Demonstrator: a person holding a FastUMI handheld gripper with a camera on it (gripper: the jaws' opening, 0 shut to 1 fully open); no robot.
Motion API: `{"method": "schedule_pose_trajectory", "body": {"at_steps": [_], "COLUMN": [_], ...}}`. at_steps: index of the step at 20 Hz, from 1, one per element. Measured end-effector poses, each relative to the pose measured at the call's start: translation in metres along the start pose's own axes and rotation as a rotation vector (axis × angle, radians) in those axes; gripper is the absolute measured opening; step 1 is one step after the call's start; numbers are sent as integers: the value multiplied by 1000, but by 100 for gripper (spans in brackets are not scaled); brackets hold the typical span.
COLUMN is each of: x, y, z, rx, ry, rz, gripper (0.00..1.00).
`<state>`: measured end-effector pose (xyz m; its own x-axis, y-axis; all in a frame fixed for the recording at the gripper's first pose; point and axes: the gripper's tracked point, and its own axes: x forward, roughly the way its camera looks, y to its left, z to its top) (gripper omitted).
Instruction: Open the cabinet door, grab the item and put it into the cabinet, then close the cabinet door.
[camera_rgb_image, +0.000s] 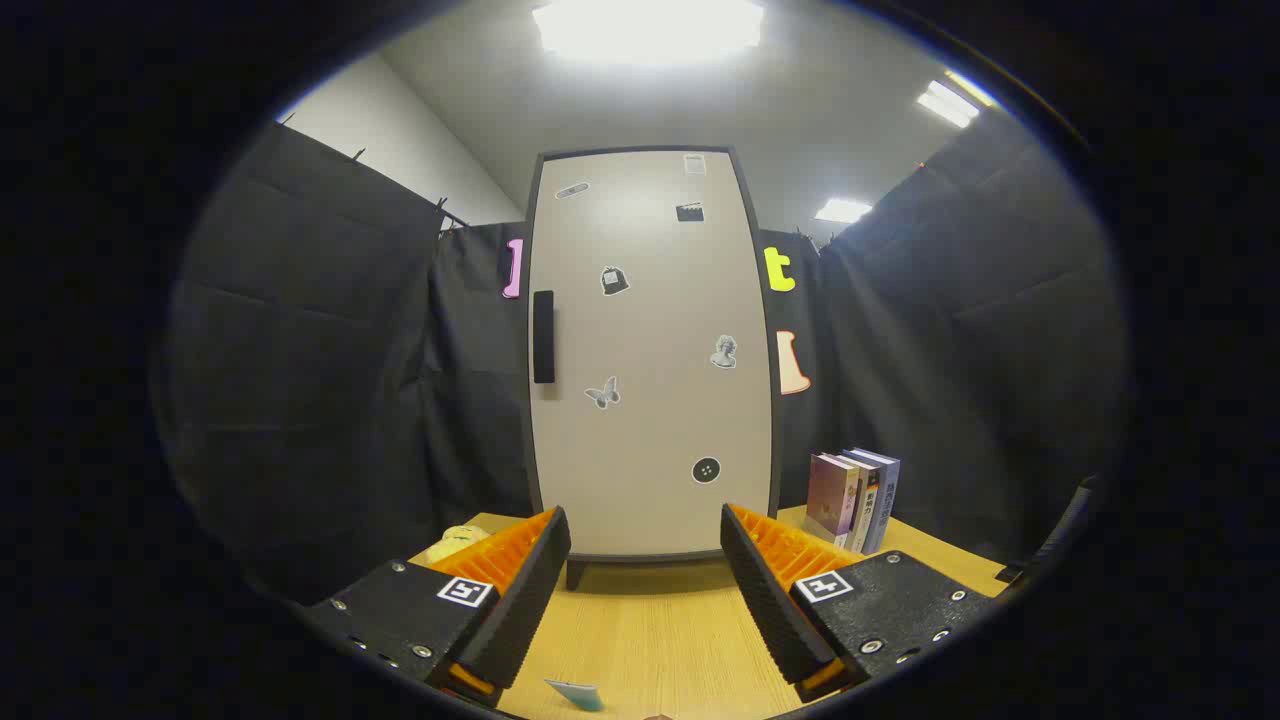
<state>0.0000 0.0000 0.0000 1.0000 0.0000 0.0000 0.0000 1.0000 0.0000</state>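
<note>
The gripper (645, 560) stood apart, empty, over bare table (650, 640); the shut cabinet (650, 350) rose just beyond, books (852, 498) right of it.

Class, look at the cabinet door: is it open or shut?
Shut. The cabinet door sits flat within its dark frame, no interior showing, the handle untouched. The gripper fingers are open, short of it.

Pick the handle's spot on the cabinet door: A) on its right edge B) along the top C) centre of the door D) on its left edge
D: the dark vertical handle sits by the left edge of the closed cabinet door, beyond the open gripper, whose fingers hold nothing.
</note>
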Motion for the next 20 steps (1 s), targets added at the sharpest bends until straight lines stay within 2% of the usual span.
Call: {"method": "schedule_pose_trajectory", "body": {"at_steps": [20], "x": [-3], "y": [7], "z": [0], "rx": [10], "ry": [-2], "rz": [19], "gripper": [94]}}
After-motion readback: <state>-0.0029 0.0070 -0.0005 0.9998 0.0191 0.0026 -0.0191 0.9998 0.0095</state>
